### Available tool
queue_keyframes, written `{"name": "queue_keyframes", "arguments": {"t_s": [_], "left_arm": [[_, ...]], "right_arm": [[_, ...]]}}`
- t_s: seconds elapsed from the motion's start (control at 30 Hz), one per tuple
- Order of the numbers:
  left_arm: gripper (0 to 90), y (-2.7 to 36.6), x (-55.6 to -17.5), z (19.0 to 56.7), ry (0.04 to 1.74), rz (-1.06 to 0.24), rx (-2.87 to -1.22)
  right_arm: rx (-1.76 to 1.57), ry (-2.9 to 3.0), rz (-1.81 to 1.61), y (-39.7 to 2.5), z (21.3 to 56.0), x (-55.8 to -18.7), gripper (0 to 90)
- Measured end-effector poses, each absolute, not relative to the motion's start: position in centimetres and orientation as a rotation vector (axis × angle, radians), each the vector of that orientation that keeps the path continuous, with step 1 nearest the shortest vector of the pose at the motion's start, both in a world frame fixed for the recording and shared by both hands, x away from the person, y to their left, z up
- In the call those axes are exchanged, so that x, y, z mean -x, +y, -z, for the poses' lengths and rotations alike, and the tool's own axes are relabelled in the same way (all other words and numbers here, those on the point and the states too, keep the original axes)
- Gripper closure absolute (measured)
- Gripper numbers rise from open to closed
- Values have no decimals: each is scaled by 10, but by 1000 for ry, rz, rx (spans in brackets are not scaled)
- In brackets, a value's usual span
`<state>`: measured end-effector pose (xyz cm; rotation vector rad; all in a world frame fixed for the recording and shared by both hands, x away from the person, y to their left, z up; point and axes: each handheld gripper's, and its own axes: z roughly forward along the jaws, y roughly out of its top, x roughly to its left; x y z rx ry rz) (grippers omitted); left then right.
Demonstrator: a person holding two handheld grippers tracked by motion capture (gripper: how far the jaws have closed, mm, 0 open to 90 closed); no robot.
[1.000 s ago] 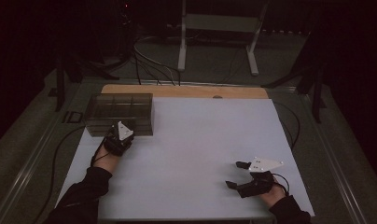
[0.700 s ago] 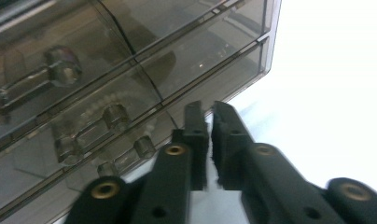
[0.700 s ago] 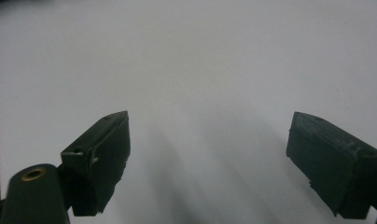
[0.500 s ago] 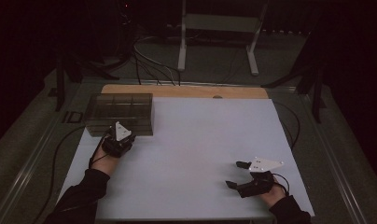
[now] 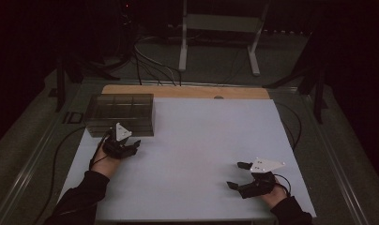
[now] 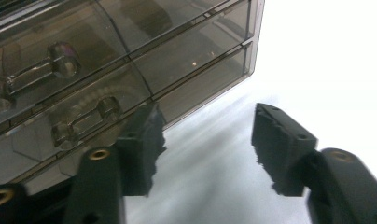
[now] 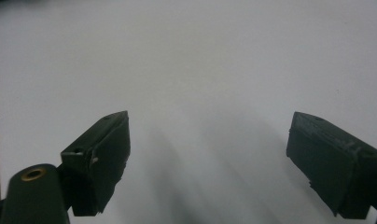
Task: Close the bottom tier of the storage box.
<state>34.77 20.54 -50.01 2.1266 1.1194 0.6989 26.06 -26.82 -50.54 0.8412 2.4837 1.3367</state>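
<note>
Box point(image 5: 120, 114): a smoky, see-through plastic drawer unit, rectangular and low, standing upright at the far left of the white table point(image 5: 201, 154), its far side near the table's wooden edge strip. In the high view, dividers show through its top. In the left gripper view the box point(image 6: 130, 60) presents its front with 2 tiers of drawers, each drawer carrying a clear pull with a round end; all drawers sit flush and closed. The left gripper point(image 5: 130, 145) lies just in front of the box's near right corner, 1 jaw close against the lower drawer front; contact cannot be told.
</note>
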Motion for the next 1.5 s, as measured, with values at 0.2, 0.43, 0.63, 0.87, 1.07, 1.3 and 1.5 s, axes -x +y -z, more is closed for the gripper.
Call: {"name": "queue_keyframes", "arguments": {"t_s": [0.2,0.43,0.63,0.87,1.07,1.3,1.5], "left_arm": [[229,204,-347,500,1160,-693,-2130],[124,205,-343,498,1177,-699,-2114],[4,206,-338,501,1143,-622,-2149],[2,206,-332,500,1107,-615,-2155],[2,209,-333,499,1113,-603,-2153],[2,208,-333,498,1107,-595,-2162],[2,207,-336,495,1113,-570,-2160]], "right_arm": [[-842,2484,-1336,-268,505,-261,136],[-843,2484,-1335,-268,506,-261,136],[-843,2484,-1335,-268,505,-261,136],[-842,2484,-1335,-268,505,-261,136],[-840,2483,-1334,-268,505,-261,136],[-837,2485,-1327,-268,506,-261,136],[-845,2476,-1336,-271,506,-261,136]]}}
